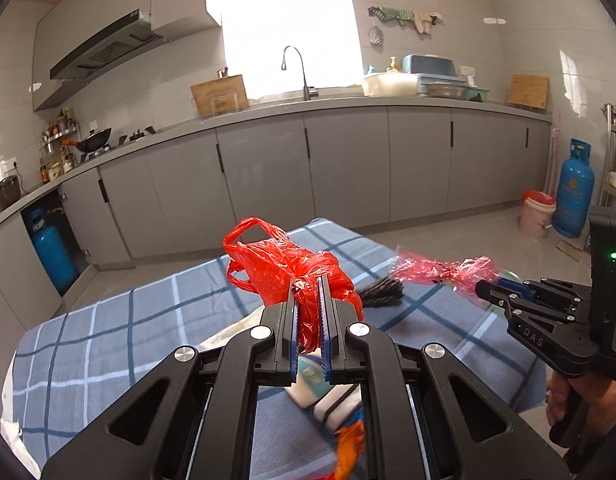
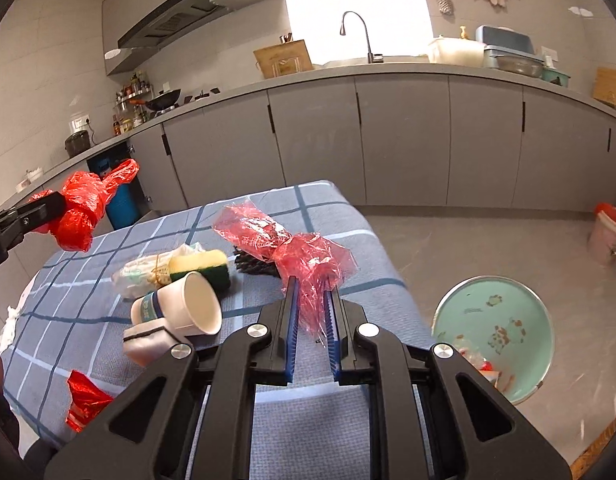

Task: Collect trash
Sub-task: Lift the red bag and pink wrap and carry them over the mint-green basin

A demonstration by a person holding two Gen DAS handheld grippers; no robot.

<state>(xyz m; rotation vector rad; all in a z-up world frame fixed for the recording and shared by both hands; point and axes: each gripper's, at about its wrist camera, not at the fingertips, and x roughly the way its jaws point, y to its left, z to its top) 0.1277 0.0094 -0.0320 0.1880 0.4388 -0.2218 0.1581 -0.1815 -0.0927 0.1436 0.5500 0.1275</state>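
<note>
A grey-cabinet kitchen with a sink counter point(image 1: 347, 102) under a bright window; in front stands a table covered by a blue checked cloth point(image 2: 268, 216).

Beside the table's right edge, lower down, sits a pale green basin point(image 2: 493, 332) holding a few scraps of wrappers at its near side. By the far wall stands a white bucket point(image 1: 536, 216) lined with red plastic, next to a blue gas cylinder point(image 1: 575, 190).

The left gripper point(image 1: 309, 284) is raised above the table, its fingers pinched nearly together on a knotted red plastic bag point(image 1: 284, 260). The right gripper point(image 2: 311, 286), held by a hand point(image 1: 563, 396) at the table's right side, is closed down on a crinkled pink cellophane wrapper point(image 2: 286, 242), lifted off the cloth.

Still on the cloth: a tipped white paper cup point(image 2: 188, 308), a yellow-and-green sponge point(image 2: 202, 266), a pale crumpled bag point(image 2: 144, 274), a dark brush-like object point(image 2: 254, 266) partly behind the wrapper, and a red plastic scrap point(image 2: 86, 402) near the front edge.
</note>
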